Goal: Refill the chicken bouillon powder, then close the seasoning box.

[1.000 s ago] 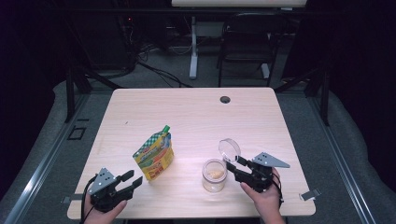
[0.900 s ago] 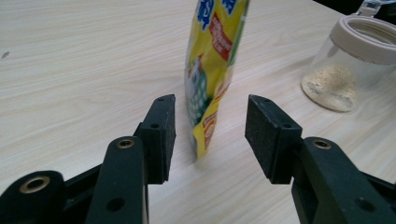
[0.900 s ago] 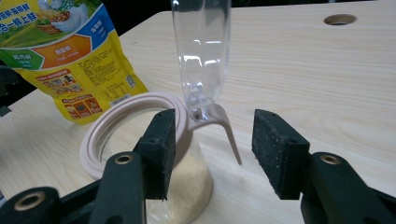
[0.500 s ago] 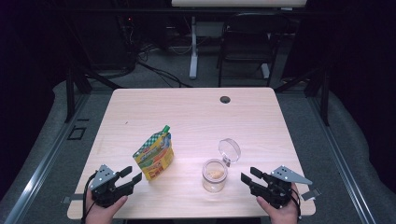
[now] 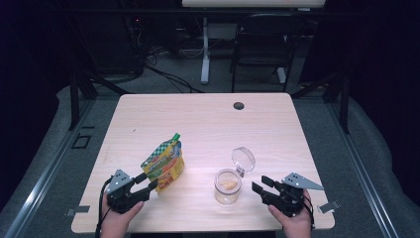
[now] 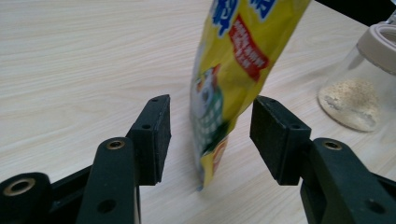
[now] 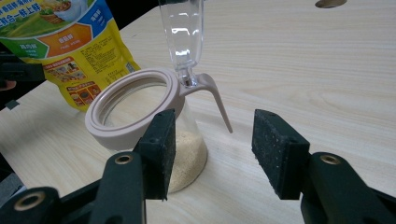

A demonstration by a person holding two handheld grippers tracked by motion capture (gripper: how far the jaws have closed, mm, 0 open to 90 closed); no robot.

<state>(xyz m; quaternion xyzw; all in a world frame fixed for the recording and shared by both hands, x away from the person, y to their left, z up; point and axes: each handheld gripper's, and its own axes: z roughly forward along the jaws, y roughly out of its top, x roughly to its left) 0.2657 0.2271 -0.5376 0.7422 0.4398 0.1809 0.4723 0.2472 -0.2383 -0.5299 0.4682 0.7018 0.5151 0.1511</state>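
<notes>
Over the last second the left hand-held gripper (image 5: pixel 148 184) has slid in from the bench's near-left edge toward the standing snack pouch (image 5: pixel 164 162), its jaws having just been opening as it went; now they stand apart with the pouch's lower corner between them, and in the left gripper view neither pad (image 6: pixel 156 135) presses on the foil, so nothing is gripped yet. Meanwhile the right hand-held gripper (image 5: pixel 259 189) has drawn back from the jar (image 5: pixel 228 185), where it sat a second ago, to the near-right edge; its jaws are likewise apart and bear on nothing, with the jar just off at about nine o'clock from it. Read together, this looks like the lid-opening step finished and a pour about to begin: the pouch needs to be clamped and lifted next. The pouch stands upright at roughly seven o'clock of the bench (image 5: pixel 208 124), leaning slightly, its green top seemingly closed; what it holds cannot be seen. The clear glass jar, at about five o'clock, has a beige collar and a transparent flip lid (image 5: pixel 243 159) swung open and standing up behind the mouth. Inside lies a shallow layer of pale, crumb-like powder (image 7: pixel 189 154) on the bottom, leaving most of the jar unfilled.
</notes>
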